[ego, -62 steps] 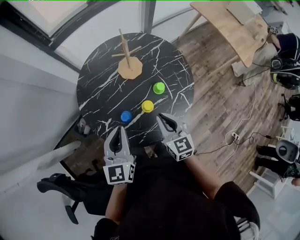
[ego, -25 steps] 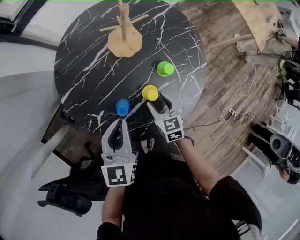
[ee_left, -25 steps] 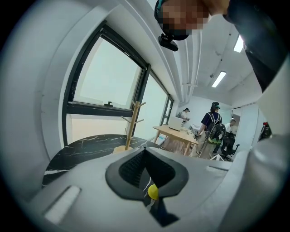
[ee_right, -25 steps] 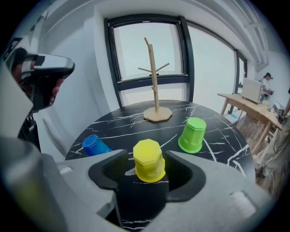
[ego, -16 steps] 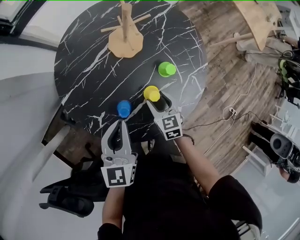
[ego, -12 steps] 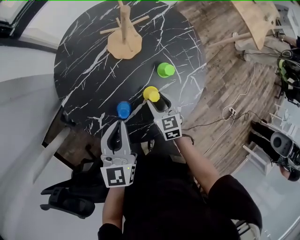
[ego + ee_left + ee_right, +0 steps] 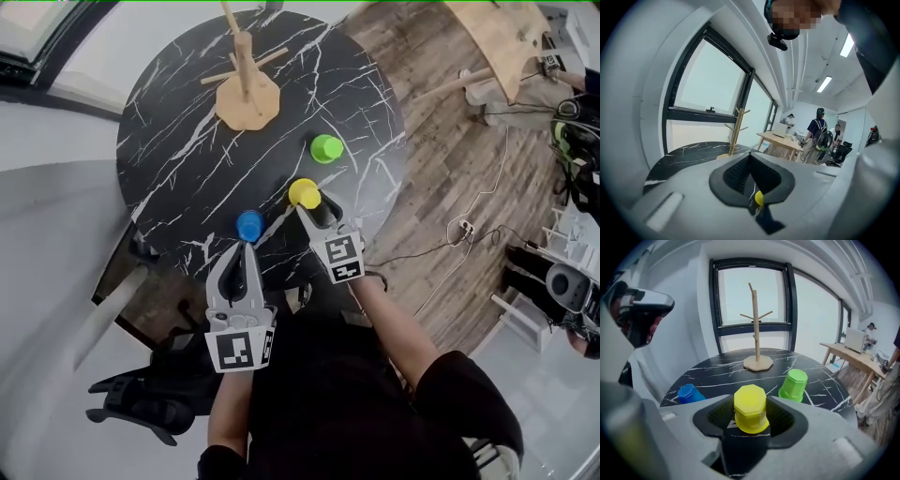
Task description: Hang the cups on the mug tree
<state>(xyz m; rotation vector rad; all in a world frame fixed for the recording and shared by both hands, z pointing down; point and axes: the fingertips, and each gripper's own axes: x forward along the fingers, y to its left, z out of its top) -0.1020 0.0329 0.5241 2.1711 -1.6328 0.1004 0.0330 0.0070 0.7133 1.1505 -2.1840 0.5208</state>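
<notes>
A wooden mug tree (image 7: 246, 89) stands at the far side of the round black marble table (image 7: 187, 141). Three cups rest upside down near the front edge: green (image 7: 326, 148), yellow (image 7: 303, 192) and blue (image 7: 249, 226). My right gripper (image 7: 314, 204) reaches down around the yellow cup (image 7: 750, 408), which stands on the table between the jaws. The jaws have just been closing and the pads sit close beside the cup's sides. The green cup (image 7: 794, 385), blue cup (image 7: 689, 393) and mug tree (image 7: 756, 333) lie beyond. My left gripper (image 7: 241, 258) is shut and empty, hovering just short of the blue cup.
A light wooden table (image 7: 497, 47) stands on the wood floor at upper right, with cables (image 7: 459, 230) trailing below it. A black office chair (image 7: 141, 403) sits at lower left. People (image 7: 818, 136) stand by desks in the background. A window runs behind the table.
Since 2.5 s ago my right gripper has moved forward to the yellow cup and now has it between the jaws, which narrowed slightly. The left gripper has stayed put.
</notes>
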